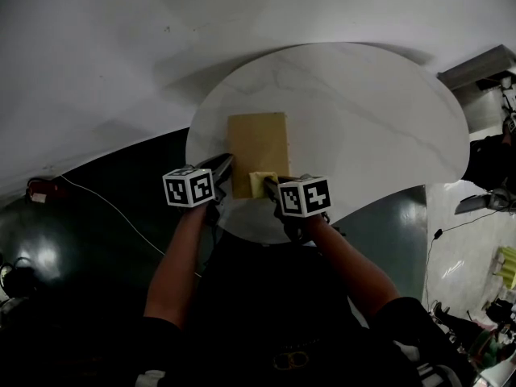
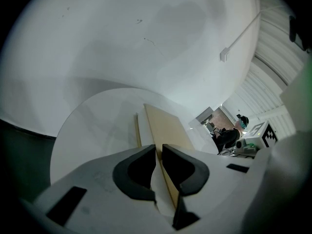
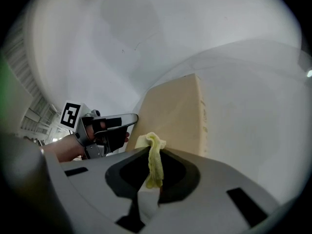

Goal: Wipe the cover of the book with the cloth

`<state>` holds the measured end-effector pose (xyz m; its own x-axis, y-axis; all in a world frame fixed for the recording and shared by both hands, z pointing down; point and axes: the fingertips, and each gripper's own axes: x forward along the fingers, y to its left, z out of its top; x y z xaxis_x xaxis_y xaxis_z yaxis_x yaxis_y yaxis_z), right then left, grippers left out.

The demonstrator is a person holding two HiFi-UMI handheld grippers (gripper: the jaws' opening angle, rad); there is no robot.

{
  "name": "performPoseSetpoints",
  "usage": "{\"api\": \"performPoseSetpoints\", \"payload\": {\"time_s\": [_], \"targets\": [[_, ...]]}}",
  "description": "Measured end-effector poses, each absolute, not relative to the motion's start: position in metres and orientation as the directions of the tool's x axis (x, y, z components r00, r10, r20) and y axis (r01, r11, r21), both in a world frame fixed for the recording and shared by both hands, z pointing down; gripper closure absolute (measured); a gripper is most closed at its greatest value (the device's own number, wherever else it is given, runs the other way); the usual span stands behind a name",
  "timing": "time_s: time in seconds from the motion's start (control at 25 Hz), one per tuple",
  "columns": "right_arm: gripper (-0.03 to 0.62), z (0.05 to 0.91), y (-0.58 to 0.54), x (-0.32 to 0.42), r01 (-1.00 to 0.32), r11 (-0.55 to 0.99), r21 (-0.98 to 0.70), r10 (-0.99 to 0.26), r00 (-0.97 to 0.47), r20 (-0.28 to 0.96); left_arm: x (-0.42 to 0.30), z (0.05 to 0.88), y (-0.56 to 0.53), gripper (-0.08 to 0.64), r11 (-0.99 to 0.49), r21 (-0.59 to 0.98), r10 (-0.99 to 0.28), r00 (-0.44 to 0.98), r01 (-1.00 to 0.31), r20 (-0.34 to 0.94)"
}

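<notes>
One round white table (image 1: 387, 135). One tan book (image 1: 258, 139) lying flat on the table's near half. Two grippers: left gripper (image 1: 226, 161) with jaws pressed almost together, tip beside the book's near-left corner; right gripper (image 1: 269, 184) to its right, pinching one yellow cloth (image 1: 259, 181) at the book's near edge.

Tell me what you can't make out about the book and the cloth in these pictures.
Book: near corners hidden by the left hand-held gripper and right hand-held gripper in the head view; any cover print too small to read.
Cloth: mostly buried between the jaws in the right gripper view; whether it touches the cover is unclear.
</notes>
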<state>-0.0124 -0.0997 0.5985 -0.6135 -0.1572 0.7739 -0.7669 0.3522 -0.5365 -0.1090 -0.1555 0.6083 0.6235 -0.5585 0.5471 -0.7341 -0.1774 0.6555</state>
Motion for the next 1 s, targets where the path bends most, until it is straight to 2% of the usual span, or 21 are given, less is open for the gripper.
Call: {"api": "performPoseSetpoints", "payload": {"time_s": [0.56, 1.0], "targets": [[0.505, 0.600, -0.109, 0.038, -0.806, 0.295, -0.513, -0.206, -0.578, 0.789, -0.110, 0.609, -0.156, 0.515, -0.173, 0.649, -0.560, 0.616, -0.741, 0.554], [0.505, 0.601, -0.109, 0.040, -0.811, 0.282, -0.513, -0.215, -0.574, 0.790, -0.111, 0.609, -0.155, 0.515, -0.175, 0.642, -0.561, 0.611, -0.747, 0.558]]}}
